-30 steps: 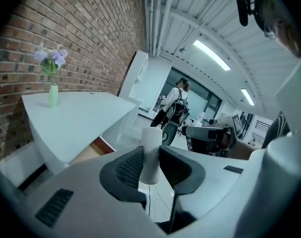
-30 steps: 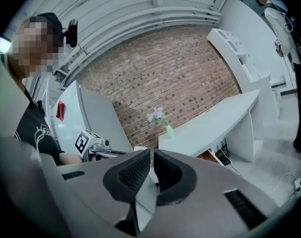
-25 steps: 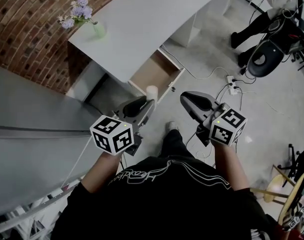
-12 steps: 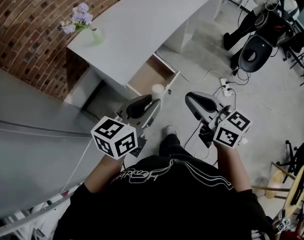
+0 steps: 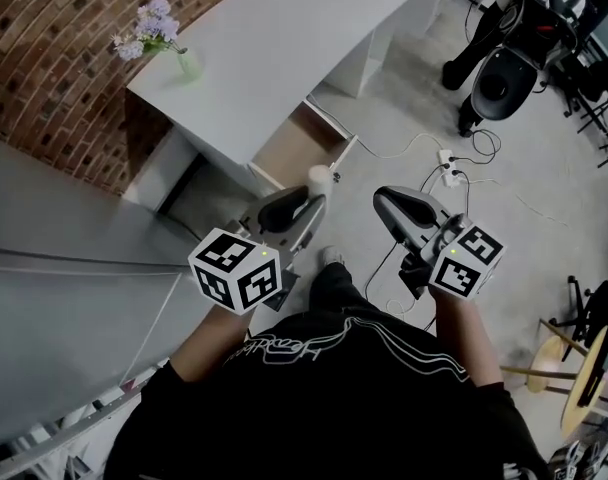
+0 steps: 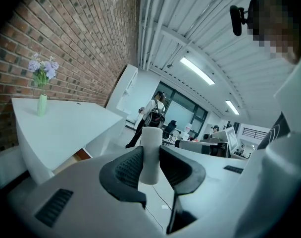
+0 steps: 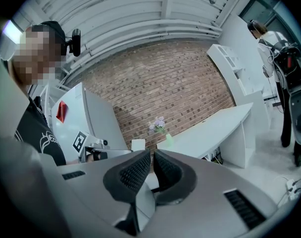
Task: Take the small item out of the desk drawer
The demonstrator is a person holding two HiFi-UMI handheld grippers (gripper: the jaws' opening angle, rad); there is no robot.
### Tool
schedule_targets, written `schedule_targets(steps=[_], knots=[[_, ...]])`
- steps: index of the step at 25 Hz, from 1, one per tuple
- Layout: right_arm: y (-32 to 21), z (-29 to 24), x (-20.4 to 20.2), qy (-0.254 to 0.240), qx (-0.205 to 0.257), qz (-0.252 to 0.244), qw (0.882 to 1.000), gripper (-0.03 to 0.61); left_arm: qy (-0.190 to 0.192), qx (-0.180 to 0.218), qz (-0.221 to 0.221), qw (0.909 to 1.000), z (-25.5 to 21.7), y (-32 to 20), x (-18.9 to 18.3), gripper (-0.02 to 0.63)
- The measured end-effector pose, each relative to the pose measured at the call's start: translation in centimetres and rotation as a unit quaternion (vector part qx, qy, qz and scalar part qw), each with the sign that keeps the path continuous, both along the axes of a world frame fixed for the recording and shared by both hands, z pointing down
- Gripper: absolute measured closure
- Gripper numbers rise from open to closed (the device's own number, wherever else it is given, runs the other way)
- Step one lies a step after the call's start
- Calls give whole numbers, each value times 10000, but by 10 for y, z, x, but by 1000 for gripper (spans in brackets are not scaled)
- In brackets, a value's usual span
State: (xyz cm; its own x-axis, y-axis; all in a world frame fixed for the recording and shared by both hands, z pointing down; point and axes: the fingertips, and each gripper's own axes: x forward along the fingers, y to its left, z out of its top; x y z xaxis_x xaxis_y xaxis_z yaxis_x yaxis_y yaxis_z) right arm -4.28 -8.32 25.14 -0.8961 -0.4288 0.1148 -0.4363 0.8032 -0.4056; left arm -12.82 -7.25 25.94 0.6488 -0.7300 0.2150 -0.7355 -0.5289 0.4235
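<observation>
A small white cylinder (image 5: 319, 178) (image 6: 150, 152) stands upright between the pads of my left gripper (image 5: 312, 200) (image 6: 151, 166), which is shut on it. It hangs in the air in front of the open drawer (image 5: 302, 146) of the white desk (image 5: 274, 38), clear of the drawer's front. My right gripper (image 5: 386, 200) (image 7: 152, 166) hovers to the right over the floor, its jaws nearly together with nothing between them. The right gripper view also catches the cylinder (image 7: 138, 144) and the flowers on the desk beyond it.
A green vase of purple flowers (image 5: 162, 33) stands at the desk's left end, against a brick wall (image 5: 44, 58). A grey cabinet top (image 5: 64, 298) fills the left. A power strip and cables (image 5: 449, 168) lie on the floor. A person and a chair (image 5: 504, 48) are at the far right.
The left gripper keeps its hold on the cylinder. Both grippers have drifted slightly right in the head view. The drawer stays open.
</observation>
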Motion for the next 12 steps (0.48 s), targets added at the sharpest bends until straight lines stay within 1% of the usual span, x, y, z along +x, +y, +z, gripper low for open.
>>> schedule_targets(steps=[6, 12], knots=[[-30, 17, 15, -20, -159, -78, 9998, 526, -139, -76, -11, 9999, 12, -29, 18, 494], [-42, 23, 8, 28, -279, -80, 9996, 526, -142, -187, 3, 9997, 17, -41, 13, 494]])
